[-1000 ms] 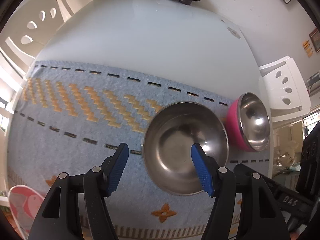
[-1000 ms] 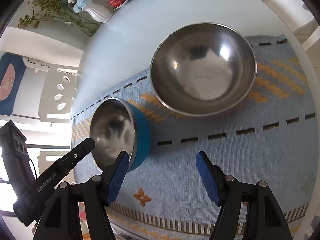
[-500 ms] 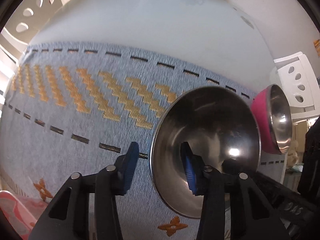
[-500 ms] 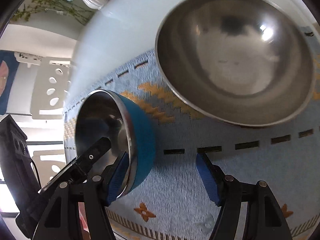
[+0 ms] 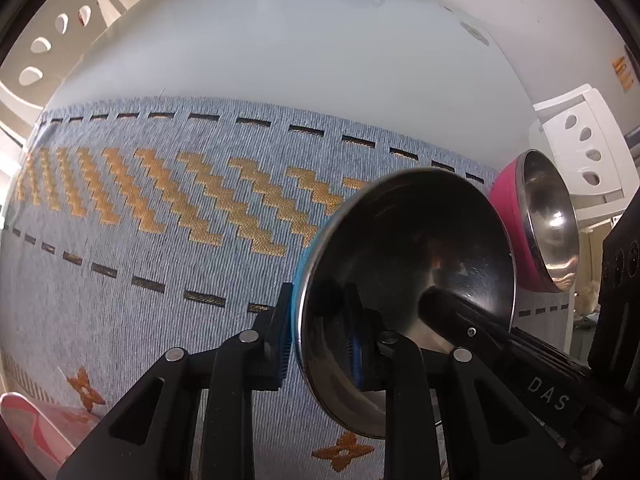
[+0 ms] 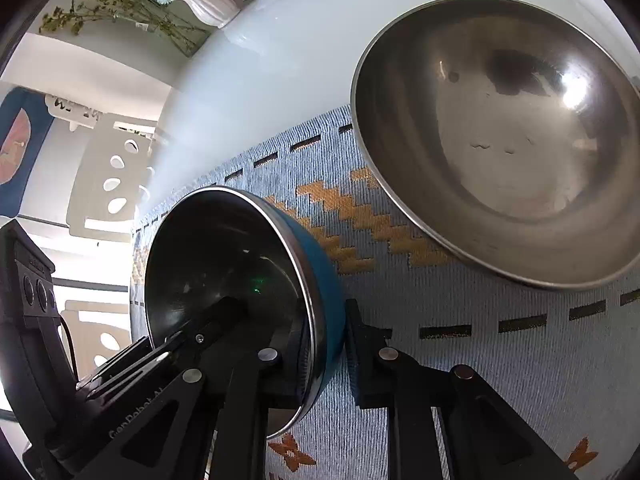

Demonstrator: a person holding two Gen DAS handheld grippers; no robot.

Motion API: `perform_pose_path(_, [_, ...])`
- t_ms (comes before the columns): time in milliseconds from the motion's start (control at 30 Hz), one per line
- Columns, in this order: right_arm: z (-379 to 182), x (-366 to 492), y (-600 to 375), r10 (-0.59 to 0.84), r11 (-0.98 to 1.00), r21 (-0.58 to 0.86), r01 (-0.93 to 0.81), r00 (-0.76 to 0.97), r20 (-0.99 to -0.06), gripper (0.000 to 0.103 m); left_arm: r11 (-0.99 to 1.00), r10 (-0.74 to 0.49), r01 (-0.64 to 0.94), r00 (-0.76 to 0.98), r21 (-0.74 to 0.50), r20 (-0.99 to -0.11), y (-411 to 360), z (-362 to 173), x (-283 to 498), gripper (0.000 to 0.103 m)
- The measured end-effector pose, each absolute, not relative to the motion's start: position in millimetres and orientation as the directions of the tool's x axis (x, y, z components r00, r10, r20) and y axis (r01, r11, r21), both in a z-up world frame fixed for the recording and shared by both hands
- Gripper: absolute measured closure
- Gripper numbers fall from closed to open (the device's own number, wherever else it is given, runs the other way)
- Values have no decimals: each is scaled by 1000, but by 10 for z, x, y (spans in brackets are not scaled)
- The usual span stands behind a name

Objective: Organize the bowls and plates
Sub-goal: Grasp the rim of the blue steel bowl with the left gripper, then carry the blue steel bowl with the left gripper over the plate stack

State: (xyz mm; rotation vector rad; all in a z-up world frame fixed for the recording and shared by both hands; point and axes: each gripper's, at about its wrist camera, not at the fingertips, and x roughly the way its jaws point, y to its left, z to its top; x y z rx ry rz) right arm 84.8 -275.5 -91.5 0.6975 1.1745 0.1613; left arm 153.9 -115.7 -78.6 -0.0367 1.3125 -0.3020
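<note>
In the left wrist view my left gripper [image 5: 318, 342] is shut on the near rim of a bowl with a steel inside and a blue outside [image 5: 408, 264]. A pink bowl with a steel inside [image 5: 548, 216] sits just beyond it at the right. In the right wrist view my right gripper [image 6: 324, 344] is shut on the rim of a blue-sided steel bowl [image 6: 224, 264], one finger inside and one outside. A large plain steel bowl [image 6: 512, 140] rests on the blue woven mat [image 6: 440, 288] at the upper right. Each view shows the other gripper's finger reaching into its bowl.
The mat [image 5: 160, 220] lies on a white round table [image 5: 300, 40]. A white vase with flowers [image 6: 204, 0], a red lidded pot and a dark mug stand at the table's far edge. White chairs [image 5: 580, 152] surround it. A pink patterned plate [image 5: 28, 432] lies at the lower left.
Both grippers moved down and forward to the bowls and closed on their rims. The bowls now fill much more of each view.
</note>
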Motion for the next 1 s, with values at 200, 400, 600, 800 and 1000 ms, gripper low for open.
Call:
perform_pose_path(200, [-873,743,-2736,457,792,571,217,409,-789,87,962,-236,195,227,-194,-945,-1048,-763,1455,84])
perform_pose_path(400, [-817,674,-2660,457,791,573,215,414,-787,87,958,-252,201,239,-206,-938,-866,-665,1314,84])
perform_pose_path(600, [-718,530,-2634,446,795,568,212,429,-785,87,950,-274,221,255,-220,-927,-665,-503,1107,84])
perform_pose_path(800, [-624,310,-2520,437,794,569,213,449,-779,87,945,-286,238,274,-223,-918,-511,-267,895,84])
perform_pose_path(1000, [-481,47,-2246,430,796,568,208,467,-773,87,941,-303,245,296,-235,-906,-218,-73,650,84])
